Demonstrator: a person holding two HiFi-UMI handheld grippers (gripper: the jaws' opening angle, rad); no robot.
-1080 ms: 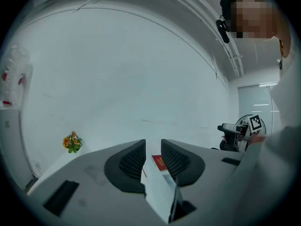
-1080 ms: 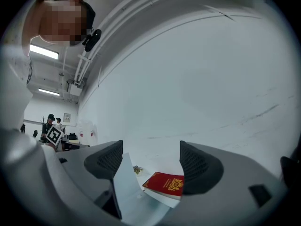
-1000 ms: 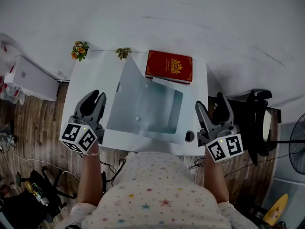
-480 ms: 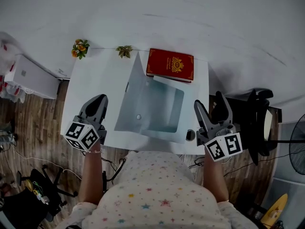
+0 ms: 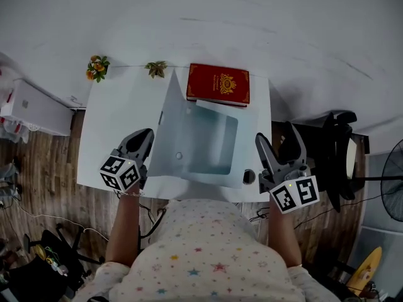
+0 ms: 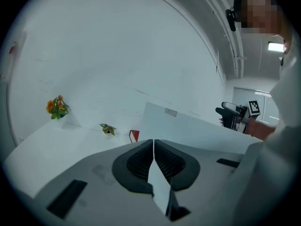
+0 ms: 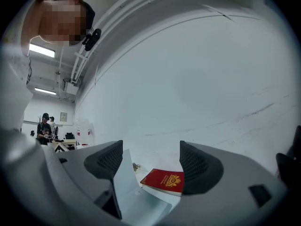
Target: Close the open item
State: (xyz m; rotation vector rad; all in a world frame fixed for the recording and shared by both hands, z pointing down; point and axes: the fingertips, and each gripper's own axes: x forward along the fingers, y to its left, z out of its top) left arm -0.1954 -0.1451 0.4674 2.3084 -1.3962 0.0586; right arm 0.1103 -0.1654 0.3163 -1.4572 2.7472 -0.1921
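Note:
An open pale blue folder (image 5: pixel 204 143) lies on the white table (image 5: pixel 116 115), its left cover (image 5: pixel 169 115) standing up at a slant. My left gripper (image 5: pixel 146 141) is at that cover's front left edge and shut on it. In the left gripper view a thin strip of the cover (image 6: pixel 188 126) runs between the closed jaws of the left gripper (image 6: pixel 154 144). My right gripper (image 5: pixel 277 136) hovers at the table's right front corner, open and holding nothing. In the right gripper view the folder (image 7: pixel 136 197) shows low between the wide jaws of the right gripper (image 7: pixel 150 160).
A red book (image 5: pixel 218 84) lies at the back of the table, touching the folder's far edge. Orange flowers (image 5: pixel 96 67) and a small plant (image 5: pixel 155 69) sit along the back left edge. A small dark round object (image 5: pixel 249 177) rests near the front right edge. A black chair (image 5: pixel 330 146) stands to the right.
My left gripper moved right and down to the folder's raised cover and its jaws closed on the cover's edge. The right gripper stayed where it was.

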